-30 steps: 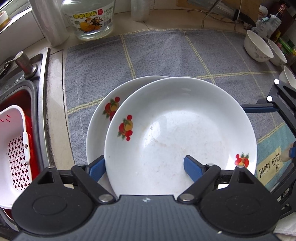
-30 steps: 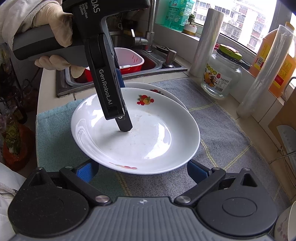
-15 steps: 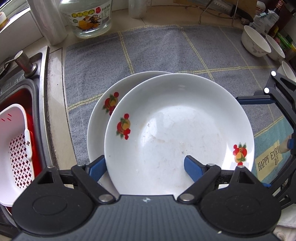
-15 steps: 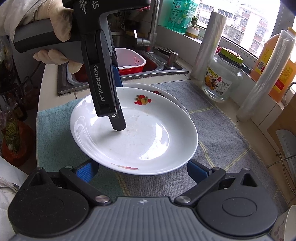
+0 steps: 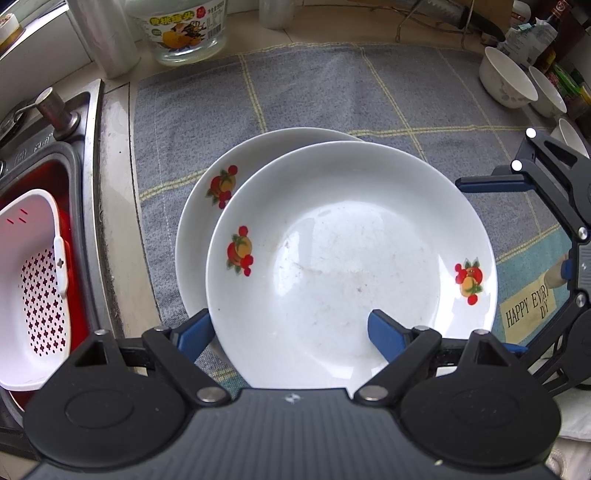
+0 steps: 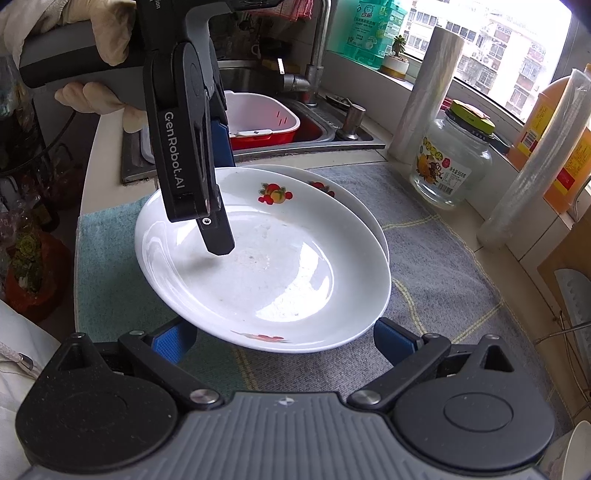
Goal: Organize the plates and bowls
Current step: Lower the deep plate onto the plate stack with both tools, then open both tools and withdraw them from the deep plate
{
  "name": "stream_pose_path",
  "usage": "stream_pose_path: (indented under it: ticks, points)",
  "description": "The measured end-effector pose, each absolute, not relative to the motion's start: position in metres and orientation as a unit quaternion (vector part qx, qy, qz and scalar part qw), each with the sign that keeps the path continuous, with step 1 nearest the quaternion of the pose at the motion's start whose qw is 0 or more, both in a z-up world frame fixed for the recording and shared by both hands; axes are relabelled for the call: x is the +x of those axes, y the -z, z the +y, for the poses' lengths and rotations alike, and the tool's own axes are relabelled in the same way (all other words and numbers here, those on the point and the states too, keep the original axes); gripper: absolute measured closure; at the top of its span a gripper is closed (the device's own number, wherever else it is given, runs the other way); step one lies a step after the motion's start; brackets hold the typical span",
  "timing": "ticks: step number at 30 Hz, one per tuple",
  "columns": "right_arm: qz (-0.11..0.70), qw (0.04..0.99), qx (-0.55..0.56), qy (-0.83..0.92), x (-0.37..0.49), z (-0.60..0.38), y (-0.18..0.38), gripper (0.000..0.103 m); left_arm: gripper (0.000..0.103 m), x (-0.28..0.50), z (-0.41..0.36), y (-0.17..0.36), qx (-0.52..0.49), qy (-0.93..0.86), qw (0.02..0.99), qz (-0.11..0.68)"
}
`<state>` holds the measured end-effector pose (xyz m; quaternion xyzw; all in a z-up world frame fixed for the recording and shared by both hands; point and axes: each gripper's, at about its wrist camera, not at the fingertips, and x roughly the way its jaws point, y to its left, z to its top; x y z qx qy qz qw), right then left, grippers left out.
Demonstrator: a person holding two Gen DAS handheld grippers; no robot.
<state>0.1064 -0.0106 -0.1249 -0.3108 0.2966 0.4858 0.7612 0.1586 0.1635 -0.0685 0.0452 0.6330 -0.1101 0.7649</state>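
Nearest in the left wrist view, the left tongs [image 5: 291, 328] stand wide apart and hold nothing. One blue pad hangs outside the rim of the top plate [image 5: 351, 258] at 7 o'clock, and the other hangs over its well at 5 o'clock. That straddle fits either pinching the rim or letting it go. The right wrist view shows the inner finger's tip a little above the glaze, not touching it.

The right tongs [image 6: 284, 341] are also spread and empty, with the plate's near edge lying between their pads, probably as a guard while the plate settles.

The top plate lies on the lower plate [image 5: 207, 206] but is shifted toward 4 o'clock, so a crescent of the lower one shows at 10 o'clock. It looks slightly tipped, though the fisheye makes that hard to judge. The stack seems to need one nudge toward 10 o'clock to nest squarely.

Both plates sit on a grey cloth [image 5: 332, 92] that covers the worktop [image 5: 114, 221] and keeps the china from sliding.

At 9 o'clock a strainer basket [image 5: 33, 277] sits in the sink [image 5: 88, 147]. Far off at 2 o'clock the bowls [image 5: 506, 79] wait unstacked, and a glass jar [image 5: 184, 33] stands at 11 o'clock.
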Motion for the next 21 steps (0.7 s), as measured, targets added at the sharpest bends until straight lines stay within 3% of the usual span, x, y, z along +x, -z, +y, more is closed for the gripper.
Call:
stream_pose_path:
  ticks: [14,21]
  points:
    - [0.288,0.754,-0.319,-0.497,0.102,-0.010,0.125,0.000,0.010,0.147,0.164,0.065,0.055,0.091,0.765,0.635]
    - [0.293,0.782,-0.300,-0.462,0.112,-0.018,0.128,0.000,0.008,0.124,0.156,0.050,0.056,0.088,0.841,0.532]
